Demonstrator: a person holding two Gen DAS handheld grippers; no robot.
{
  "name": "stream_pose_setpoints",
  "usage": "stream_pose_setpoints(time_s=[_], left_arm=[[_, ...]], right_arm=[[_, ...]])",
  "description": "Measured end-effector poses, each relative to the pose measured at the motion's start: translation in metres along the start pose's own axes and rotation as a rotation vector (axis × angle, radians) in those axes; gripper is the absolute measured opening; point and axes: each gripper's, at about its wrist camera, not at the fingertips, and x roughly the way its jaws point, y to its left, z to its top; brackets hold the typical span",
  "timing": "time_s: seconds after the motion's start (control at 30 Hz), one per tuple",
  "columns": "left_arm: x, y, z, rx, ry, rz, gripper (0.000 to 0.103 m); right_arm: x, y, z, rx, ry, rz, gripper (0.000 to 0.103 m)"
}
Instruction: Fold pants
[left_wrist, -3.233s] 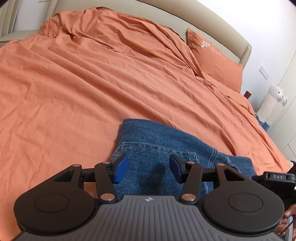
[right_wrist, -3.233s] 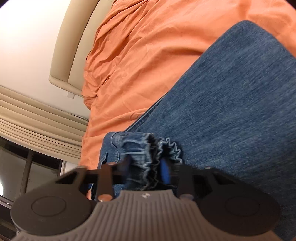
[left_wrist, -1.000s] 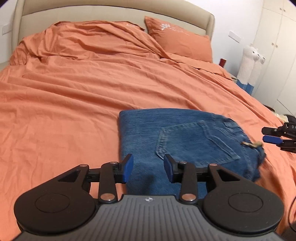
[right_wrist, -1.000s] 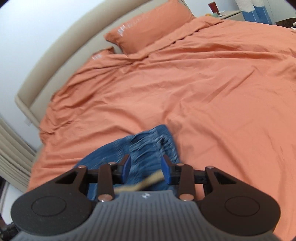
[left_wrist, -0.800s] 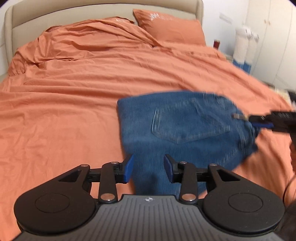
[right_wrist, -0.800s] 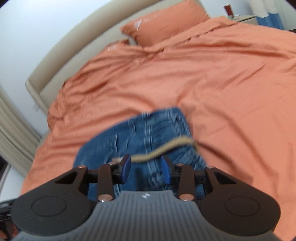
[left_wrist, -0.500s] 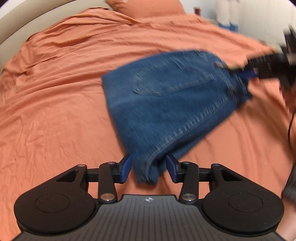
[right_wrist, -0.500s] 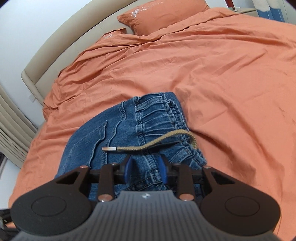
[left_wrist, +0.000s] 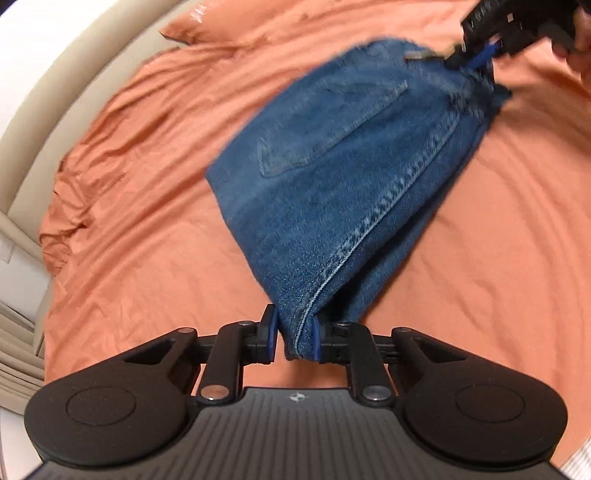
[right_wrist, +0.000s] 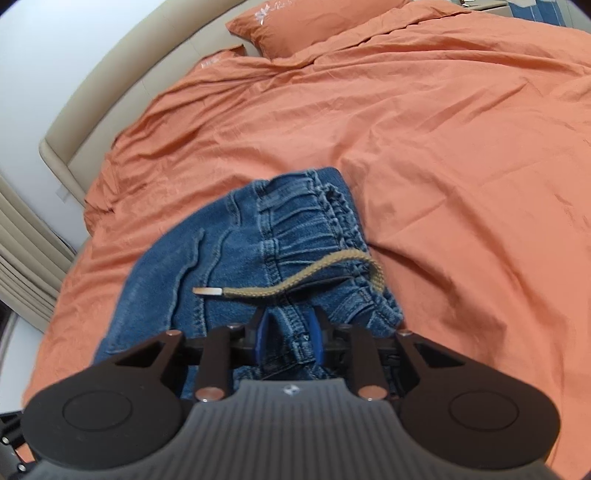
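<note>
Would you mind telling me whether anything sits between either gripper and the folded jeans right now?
Nothing visible does. The left gripper is already shut on a corner of the jeans, and the right gripper is shut on the waistband end. Only the tan drawstring lies loose across the waistband, ahead of the right fingers.

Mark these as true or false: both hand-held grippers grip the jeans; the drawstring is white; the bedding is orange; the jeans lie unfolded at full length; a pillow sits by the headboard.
1. Both the left hand-held gripper and right hand-held gripper are shut on the jeans. True.
2. The drawstring is white. False: it is tan with a metal tip.
3. The bedding is orange. True.
4. The jeans lie unfolded at full length. False: they are a compact folded bundle, held at two ends.
5. A pillow sits by the headboard. True.
</note>
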Motion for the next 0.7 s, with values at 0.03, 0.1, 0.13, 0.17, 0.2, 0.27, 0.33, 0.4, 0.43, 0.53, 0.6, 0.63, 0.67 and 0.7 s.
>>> stream_pose_setpoints(time_s=[0.03,0.1,0.13,0.17,0.2,0.27,0.33,0.4,0.43,0.53,0.6,0.63,0.67,0.7], left_arm=[[0.006,-0.004,-0.002,0.010,0.017,-0.004,0.019],[0.017,-0.009,-0.008,0.008,0.042,-0.015,0.019],[0.022,-0.009,-0.010,-0.007,0.052,-0.026,0.019],[0.024,-0.009,-0.012,-0.026,0.055,-0.037,0.019],[0.027,-0.006,-0.014,-0.045,0.060,-0.050,0.019],[0.029,-0.001,-0.015,-0.070,0.074,-0.076,0.019],[0.029,0.000,-0.017,-0.082,0.091,-0.098,0.019],[0.028,0.001,-0.016,-0.079,0.103,-0.107,0.018],[0.025,0.002,-0.016,-0.087,0.108,-0.114,0.017],[0.018,0.009,-0.018,-0.123,0.117,-0.147,0.018],[0.019,0.017,-0.021,-0.156,0.151,-0.184,0.019],[0.018,0.021,-0.024,-0.175,0.154,-0.189,0.019],[0.014,0.025,-0.026,-0.202,0.150,-0.191,0.020],[0.010,0.030,-0.027,-0.229,0.135,-0.187,0.020]], right_arm=[[0.001,0.000,-0.001,-0.009,0.008,-0.005,0.015],[0.002,-0.001,-0.002,-0.019,0.019,-0.010,0.011],[0.003,-0.004,-0.003,-0.022,0.026,-0.014,0.009],[0.005,-0.007,-0.004,-0.018,0.033,-0.013,0.009],[0.006,-0.009,-0.005,-0.012,0.040,-0.011,0.009],[0.008,-0.010,-0.006,-0.014,0.045,-0.011,0.008],[0.011,-0.008,-0.006,-0.032,0.045,-0.019,0.008],[0.013,-0.007,-0.005,-0.048,0.044,-0.026,0.008],[0.013,-0.007,-0.005,-0.053,0.042,-0.026,0.008],[0.009,-0.009,-0.004,-0.031,0.038,-0.010,0.008],[0.002,-0.012,-0.004,-0.009,0.046,0.001,0.008],[-0.003,-0.014,-0.004,0.010,0.048,0.007,0.008],[-0.008,-0.016,-0.004,0.026,0.050,0.011,0.008],[-0.013,-0.017,-0.004,0.037,0.057,0.013,0.008]])
